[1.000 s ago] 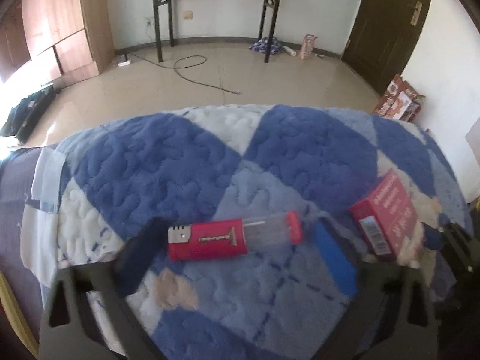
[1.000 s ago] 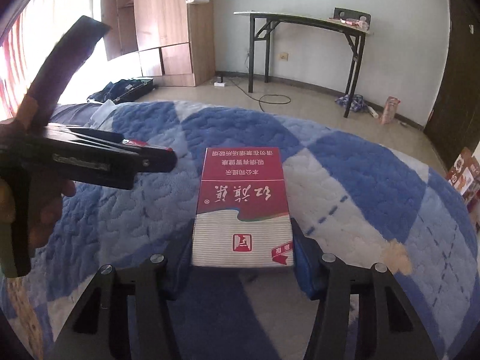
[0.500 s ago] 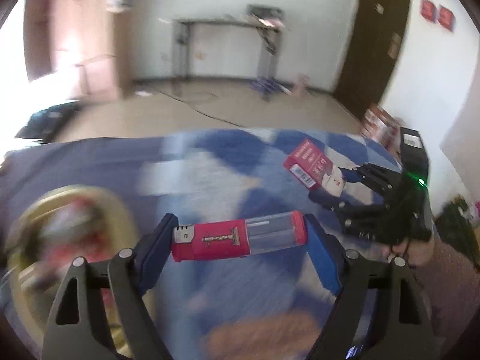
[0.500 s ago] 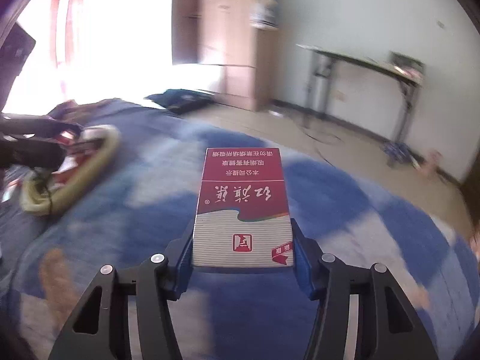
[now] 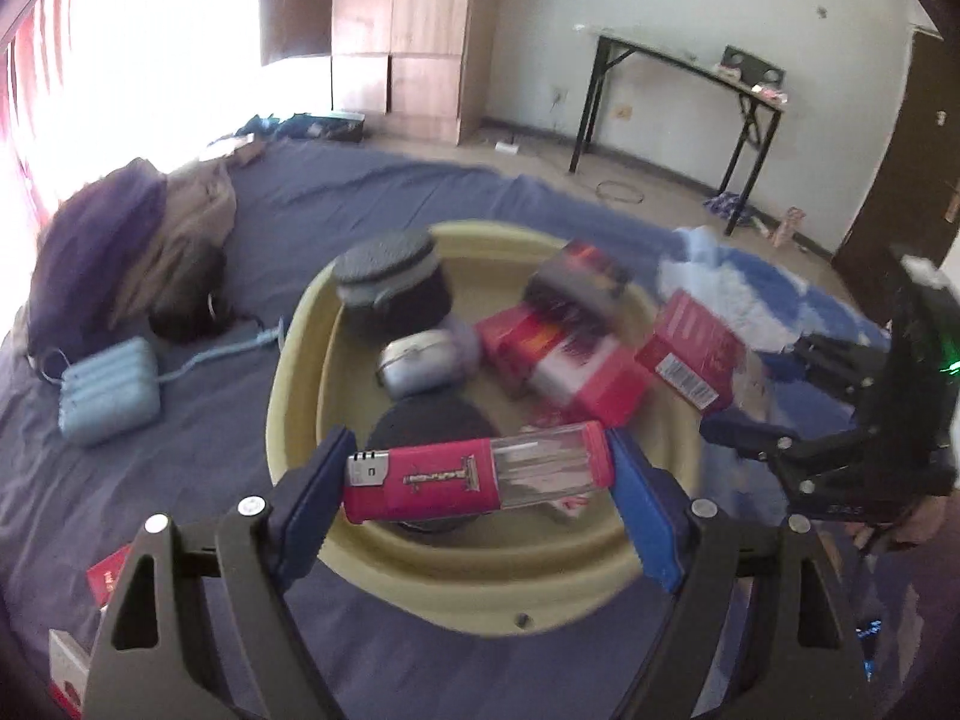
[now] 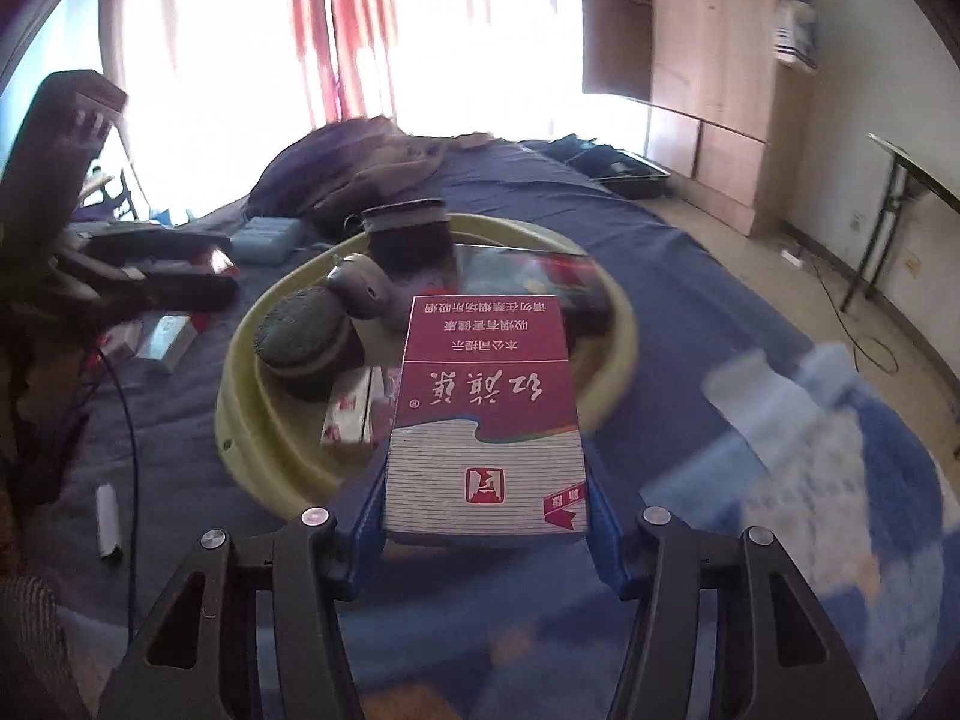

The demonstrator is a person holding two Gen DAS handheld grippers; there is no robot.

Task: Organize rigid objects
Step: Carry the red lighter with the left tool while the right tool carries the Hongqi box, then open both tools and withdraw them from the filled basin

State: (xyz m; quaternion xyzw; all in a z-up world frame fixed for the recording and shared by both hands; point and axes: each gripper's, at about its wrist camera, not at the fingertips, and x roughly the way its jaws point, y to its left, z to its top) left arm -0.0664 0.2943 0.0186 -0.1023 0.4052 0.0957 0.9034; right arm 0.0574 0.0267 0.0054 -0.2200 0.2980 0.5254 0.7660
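Two claws are loaded at once, each carrying one item toward the same place. The left claw (image 5: 480, 474) is clamped endwise on a red plastic lighter with a clear fuel window (image 5: 477, 471), pads on its two short ends so it lies crosswise and level between them. The right claw (image 6: 483, 501) is clamped on the long sides of a flat red-and-white cardboard cigarette pack (image 6: 485, 414), held face up. Both hang over the round pale-yellow plastic basin (image 5: 498, 594) that sits on the bed's dark blue sheet (image 5: 198, 438) — a sensible collecting point, since it already holds a dark round lidded jar (image 5: 393, 285), a small silver mouse-shaped object (image 5: 420, 360) and several red boxes (image 5: 564, 360). In the left view the pack shows at the basin's right rim, so the lighter seems nearer the centre. Judging by this, the step in hand is the drop into the basin; releasing low would keep the lighter from bouncing out — the pile inside is already uneven
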